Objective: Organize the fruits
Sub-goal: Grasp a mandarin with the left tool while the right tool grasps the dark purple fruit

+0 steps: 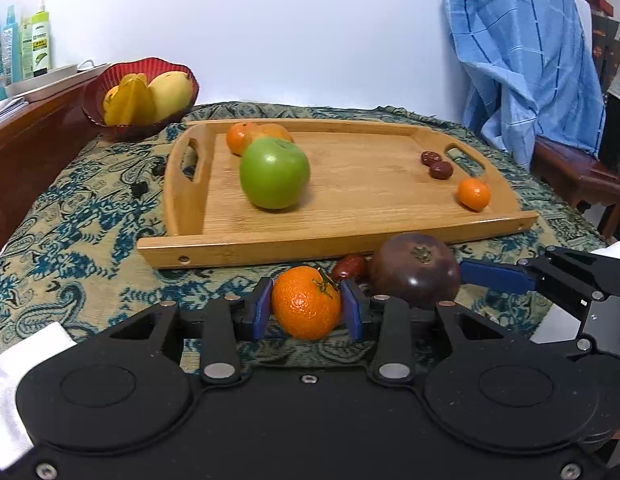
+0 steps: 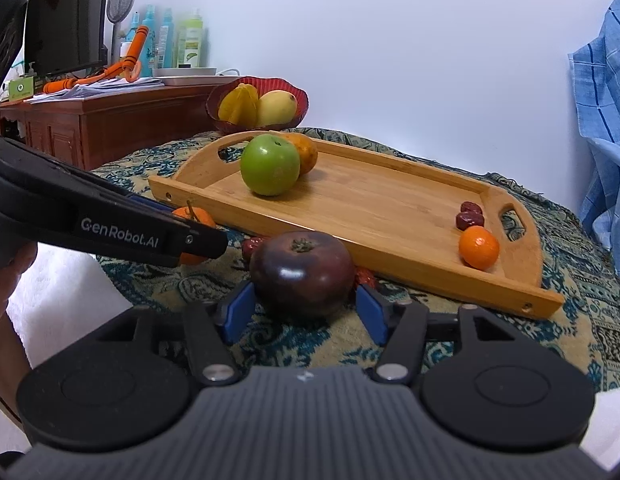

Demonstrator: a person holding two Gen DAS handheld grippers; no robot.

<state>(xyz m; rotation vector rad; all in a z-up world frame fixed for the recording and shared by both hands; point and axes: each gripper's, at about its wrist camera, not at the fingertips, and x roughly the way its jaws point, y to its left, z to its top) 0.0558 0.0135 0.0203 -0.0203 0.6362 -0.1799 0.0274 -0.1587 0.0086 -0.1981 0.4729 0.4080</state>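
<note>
Lying on the patterned cloth (image 1: 90, 216), the wooden tray (image 1: 350, 236), carrying a green apple (image 1: 275, 173), small oranges and dates. Sitting just before its near rim, a dark purple fruit (image 2: 304, 274), framed by the spread right gripper (image 2: 306, 312), pads apart from it. Pinching a stemmed tangerine (image 1: 307, 302), the left gripper (image 1: 308, 308).

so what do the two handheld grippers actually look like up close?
Both are black with blue pads on the fingers. The left gripper has a smooth glossy body, silver pivot bolts and white "GenRobot.AI" lettering on its side. The right gripper has a ribbed matte body. No cables visible.
</note>
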